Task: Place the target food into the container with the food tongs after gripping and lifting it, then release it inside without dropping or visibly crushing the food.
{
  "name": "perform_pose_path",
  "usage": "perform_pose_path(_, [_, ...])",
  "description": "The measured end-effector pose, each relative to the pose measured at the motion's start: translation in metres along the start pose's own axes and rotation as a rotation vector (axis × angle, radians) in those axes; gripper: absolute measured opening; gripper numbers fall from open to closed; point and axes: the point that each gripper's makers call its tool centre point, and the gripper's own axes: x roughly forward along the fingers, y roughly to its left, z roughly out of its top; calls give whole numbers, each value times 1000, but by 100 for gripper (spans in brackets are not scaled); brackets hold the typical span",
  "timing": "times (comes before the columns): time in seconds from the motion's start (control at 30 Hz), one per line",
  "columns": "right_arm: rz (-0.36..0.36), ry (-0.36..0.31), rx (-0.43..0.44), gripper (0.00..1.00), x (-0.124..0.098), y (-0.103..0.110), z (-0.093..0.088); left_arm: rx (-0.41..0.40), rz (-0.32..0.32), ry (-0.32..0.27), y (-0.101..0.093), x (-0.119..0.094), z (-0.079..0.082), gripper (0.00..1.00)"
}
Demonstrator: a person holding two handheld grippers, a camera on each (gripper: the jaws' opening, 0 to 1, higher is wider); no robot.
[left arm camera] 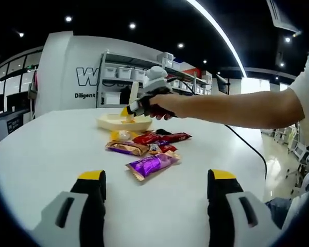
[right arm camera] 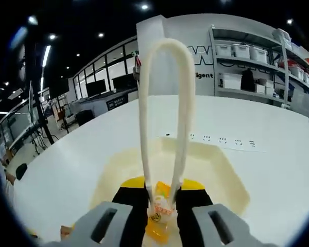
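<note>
My right gripper point(right arm camera: 162, 189) is shut on the cream food tongs point(right arm camera: 144, 113), whose looped end rises away from the camera. A yellow-orange snack packet point(right arm camera: 162, 208) is pinched between the tongs' arms, just above the cream container point(right arm camera: 224, 177). In the left gripper view, a hand holds that right gripper point(left arm camera: 144, 105) with the tongs point(left arm camera: 134, 93) over the container point(left arm camera: 113, 122). In front of it on the table lie loose packets: a purple one point(left arm camera: 152, 165), red ones point(left arm camera: 165, 138) and a brown-purple one point(left arm camera: 126, 148). My left gripper point(left arm camera: 157, 179) stands open low over the table, holding nothing.
The round white table point(left arm camera: 46, 154) has bare room on the left and near its front edge. A person's arm point(left arm camera: 237, 108) and a black cable point(left arm camera: 247, 144) cross from the right. Shelves with white bins point(left arm camera: 123, 72) stand behind the table.
</note>
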Motion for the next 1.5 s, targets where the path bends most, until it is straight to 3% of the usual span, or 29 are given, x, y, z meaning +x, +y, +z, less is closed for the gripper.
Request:
perform_pose_path(0.4, [9, -38, 28, 16, -2, -1, 11, -13, -7, -2, 1, -1, 0, 79])
perform_pose_path(0.73, [33, -83, -6, 17, -46, 4, 28, -20, -9, -6, 1, -1, 1, 80])
perform_pose_path(0.93, [89, -64, 20, 16, -85, 2, 4, -26, -6, -13, 0, -2, 2, 80])
perform_pose_path(1.13, [101, -45, 10, 16, -114, -4, -12, -24, -13, -20, -3, -2, 4, 80])
perform_pose_path(1.5, [138, 31, 16, 15, -132, -14, -52, -32, -22, -5, -5, -2, 1, 80])
